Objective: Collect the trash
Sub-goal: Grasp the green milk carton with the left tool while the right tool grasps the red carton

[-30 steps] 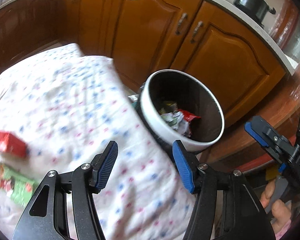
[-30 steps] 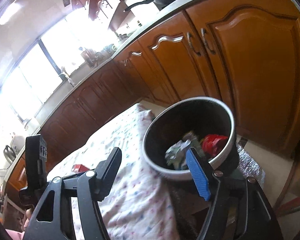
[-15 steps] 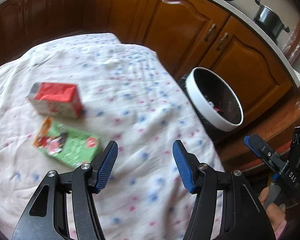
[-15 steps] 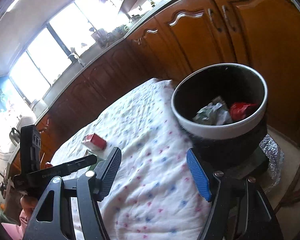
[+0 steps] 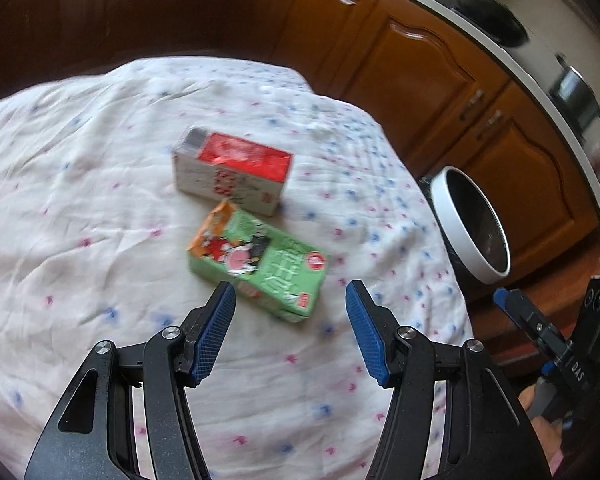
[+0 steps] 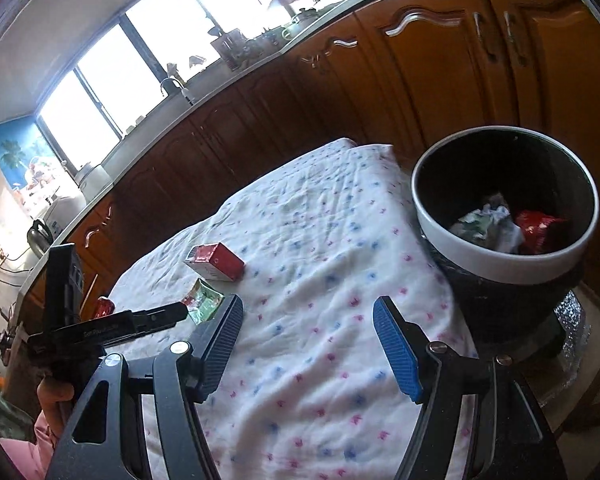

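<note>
Green carton (image 5: 260, 264) lay flat on the dotted cloth (image 5: 80, 220), center of the left wrist view, just ahead of my left gripper (image 5: 288, 332). Red-and-white box (image 5: 232, 174) sat just above it in frame, nearly touching. Bin (image 6: 504, 208) stood at the right of the right wrist view, off the cloth's edge, with crumpled trash already inside.

Risks, as I judged them: the carton sat angled to my jaw line, so closing could skid or spin it on the loose cloth. The cloth was wrinkled, so a low approach could pinch fabric along with the carton. The red box was close enough to get nudged.

Left fingers (image 5: 216, 332) were spread wide, wider than the carton, holding nothing, touching nothing. Right gripper (image 6: 308, 344) was likewise wide apart and empty, hovering over bare cloth, lower center of its frame.
</note>
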The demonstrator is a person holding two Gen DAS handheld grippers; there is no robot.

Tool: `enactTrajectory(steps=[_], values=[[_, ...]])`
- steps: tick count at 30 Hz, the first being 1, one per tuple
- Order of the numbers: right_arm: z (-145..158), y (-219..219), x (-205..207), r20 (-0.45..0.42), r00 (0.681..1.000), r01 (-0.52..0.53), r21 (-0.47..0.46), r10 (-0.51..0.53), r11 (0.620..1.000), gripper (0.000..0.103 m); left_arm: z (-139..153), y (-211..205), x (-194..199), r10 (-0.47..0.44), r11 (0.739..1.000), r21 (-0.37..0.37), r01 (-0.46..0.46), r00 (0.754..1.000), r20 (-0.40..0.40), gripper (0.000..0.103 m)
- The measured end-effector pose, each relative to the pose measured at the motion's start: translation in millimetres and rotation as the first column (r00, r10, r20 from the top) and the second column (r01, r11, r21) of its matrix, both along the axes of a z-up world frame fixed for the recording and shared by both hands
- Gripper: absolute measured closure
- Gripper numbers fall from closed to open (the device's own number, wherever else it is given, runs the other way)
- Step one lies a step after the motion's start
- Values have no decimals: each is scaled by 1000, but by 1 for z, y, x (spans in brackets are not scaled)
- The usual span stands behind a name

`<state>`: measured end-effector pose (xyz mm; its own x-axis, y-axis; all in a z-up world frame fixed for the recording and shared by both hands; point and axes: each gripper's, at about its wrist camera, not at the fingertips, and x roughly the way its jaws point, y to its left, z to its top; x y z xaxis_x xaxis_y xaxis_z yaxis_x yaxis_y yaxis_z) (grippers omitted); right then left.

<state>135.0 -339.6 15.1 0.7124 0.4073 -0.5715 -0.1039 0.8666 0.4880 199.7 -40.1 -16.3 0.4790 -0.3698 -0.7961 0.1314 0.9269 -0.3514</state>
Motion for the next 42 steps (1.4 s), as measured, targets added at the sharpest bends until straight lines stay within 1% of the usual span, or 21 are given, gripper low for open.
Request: enactTrajectory(steps=[3,6,7,9,10,12,15,17,18,19,21,23,25,28,32,33,35,36,39,41,42], values=[[3,2,5,8,1000,-6,-3,6,1000,33,-6,5,7,50,998,-24,-51,998,-36,35],[5,2,10,14,1000,-9,-1,9,1000,33,-11,6,18,108,992,-62,-112,992,-64,33],[5,3,12,16,1000,-12,-1,12,1000,33,-13,5,23,129,989,-61,-134,989,-74,30],[7,4,18,22,1000,-16,-3,16,1000,33,-16,2,31,161,984,-68,-167,983,-88,29],[7,5,21,23,1000,-19,-5,19,1000,33,-17,-2,36,174,982,-58,-179,981,-85,29],[8,7,27,25,999,-28,-4,28,1000,33,-21,-8,44,195,981,-6,-196,978,-80,28],[10,13,38,33,998,-50,-6,50,999,33,-31,-15,50,186,982,51,-182,979,-90,29],[11,16,42,39,997,-63,-8,64,998,33,-36,-16,48,157,985,78,-151,985,-75,30],[11,18,45,42,997,-72,-8,72,997,33,-36,-14,45,137,988,77,-133,989,-54,35],[11,21,49,41,996,-81,-9,82,997,33,-34,-14,42,111,991,83,-108,993,-34,43],[9,28,57,36,994,-106,-18,106,994,33,-30,-11,36,65,993,104,-64,998,-4,49],[8,39,64,31,989,-142,-38,143,989,33,-26,-3,30,43,990,131,-45,999,18,51],[6,55,73,22,980,-194,-65,196,979,33,-25,13,25,33,992,119,-35,999,17,53],[4,84,88,15,954,-294,-119,298,948,33,-21,36,19,35,993,112,-38,999,27,53],[4,126,110,10,903,-415,-228,429,881,33,-22,57,17,65,990,127,-67,998,24,53],[4,139,118,9,883,-449,-267,468,852,33,-23,60,17,72,989,124,-74,997,20,53],[2,153,128,2,862,-481,-318,508,817,33,-27,65,16,79,991,111,-79,997,6,53],[0,165,135,-9,844,-504,-355,536,787,33,-29,66,15,81,991,104,-81,997,3,53],[-9,189,150,-65,802,-563,-415,594,714,34,-31,69,14,86,993,84,-86,996,4,51],[-17,200,159,-100,787,-586,-432,609,686,34,-32,72,13,95,993,64,-95,995,0,51],[-20,204,162,-114,786,-587,-446,607,676,36,-32,72,12,97,993,62,-97,995,0,49]])
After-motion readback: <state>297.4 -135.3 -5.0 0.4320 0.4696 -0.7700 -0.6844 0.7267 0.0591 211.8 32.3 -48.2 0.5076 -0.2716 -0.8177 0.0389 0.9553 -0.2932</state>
